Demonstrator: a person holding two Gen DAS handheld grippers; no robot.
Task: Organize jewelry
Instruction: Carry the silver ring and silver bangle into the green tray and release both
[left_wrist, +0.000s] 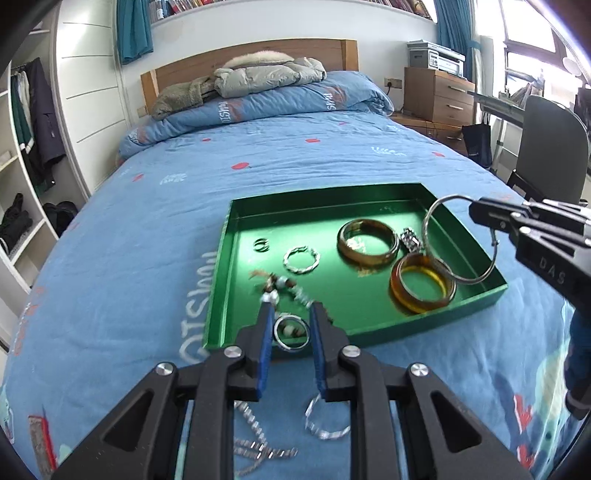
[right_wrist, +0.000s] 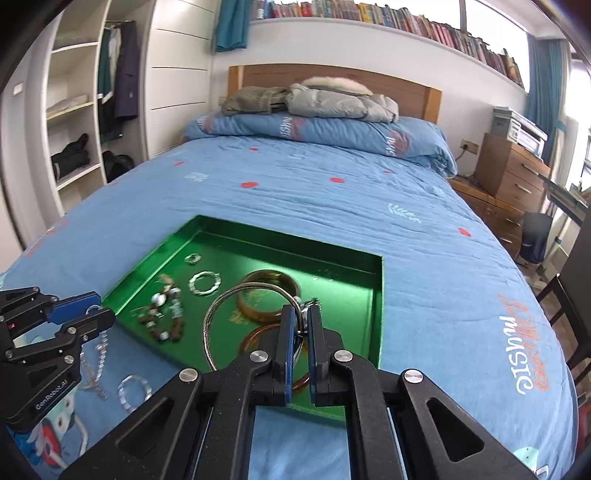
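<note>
A green tray (left_wrist: 221, 273) (right_wrist: 378, 295) lies on the blue bed. It holds two amber bangles (left_wrist: 423, 286) (left_wrist: 367, 242), a twisted silver ring (left_wrist: 301, 259), a small ring (left_wrist: 260, 244), a beaded bracelet (left_wrist: 284, 286) (right_wrist: 166, 314) and a steel ring (left_wrist: 291, 330). My right gripper (right_wrist: 302, 314) (left_wrist: 480, 214) is shut on a large thin silver bangle (left_wrist: 458, 240) (right_wrist: 229, 302), held above the tray's right side. My left gripper (left_wrist: 290, 314) (right_wrist: 94, 306) is open at the tray's near edge, with the beaded bracelet at its fingertips.
A silver chain (left_wrist: 255, 439) (right_wrist: 98, 365) and a silver bracelet (left_wrist: 321, 421) (right_wrist: 135, 393) lie on the bedspread in front of the tray. A folded quilt and jackets (left_wrist: 266, 74) sit at the headboard. A wooden dresser (left_wrist: 437, 96) and chair (left_wrist: 550, 147) stand to the right.
</note>
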